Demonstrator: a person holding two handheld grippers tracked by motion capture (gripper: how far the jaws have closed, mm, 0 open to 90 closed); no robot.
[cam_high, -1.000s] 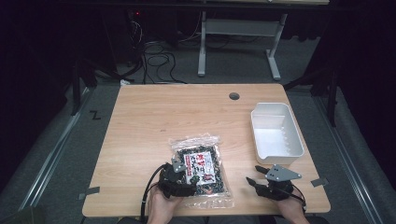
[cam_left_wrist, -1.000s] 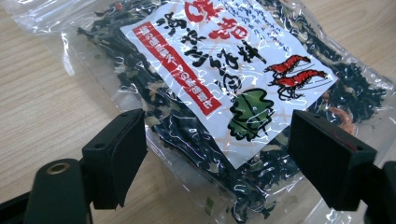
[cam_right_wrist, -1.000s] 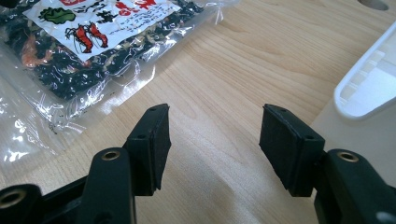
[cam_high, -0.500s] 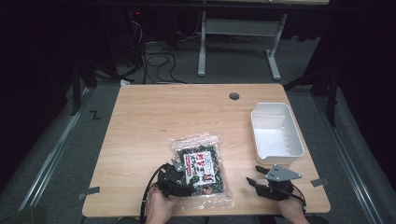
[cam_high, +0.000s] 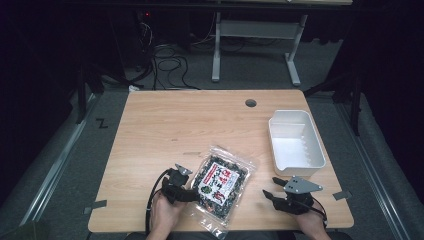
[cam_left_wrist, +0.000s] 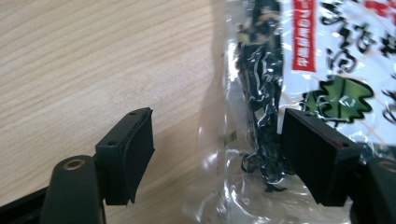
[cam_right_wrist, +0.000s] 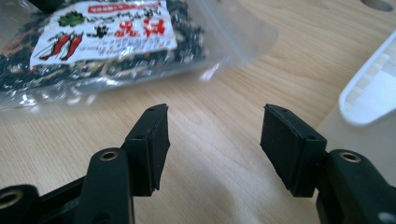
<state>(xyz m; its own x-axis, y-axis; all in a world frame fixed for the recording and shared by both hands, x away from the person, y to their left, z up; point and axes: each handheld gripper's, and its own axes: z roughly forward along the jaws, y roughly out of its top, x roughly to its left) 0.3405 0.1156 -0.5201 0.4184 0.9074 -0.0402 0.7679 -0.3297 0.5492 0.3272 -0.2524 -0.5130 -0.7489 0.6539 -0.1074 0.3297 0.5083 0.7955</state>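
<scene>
I hold my left gripper (cam_high: 192, 192) low at the near edge of the pale wooden desk (cam_high: 165, 125), left of the middle, with its 2 black jaws spread wide. In the left gripper view (cam_left_wrist: 217, 154) they straddle the left edge of the clear plastic bag of dark dried seaweed with a white and red printed label (cam_left_wrist: 299, 70): 1 jaw stands over bare wood, the other sits over the bag's dark contents, and the crinkled clear border lies between them. The jaws have not closed on the bag; whether the far jaw touches the film I cannot tell.

The bag (cam_high: 220, 182) lies flat on the desk near the middle of the near edge, turned at a slant, its clear sealed end pointing toward the far right.

My right gripper (cam_high: 274, 187) rests near the near right corner, its jaws also wide apart with nothing between them but wood (cam_right_wrist: 212, 135). The bag (cam_right_wrist: 100, 37) lies ahead of it, apart from the jaws.

The white rectangular plastic tray (cam_high: 296, 142) sits along the right edge of the desk, just beyond my right gripper. A small round hole (cam_high: 250, 103) lies near the desk's far edge.
</scene>
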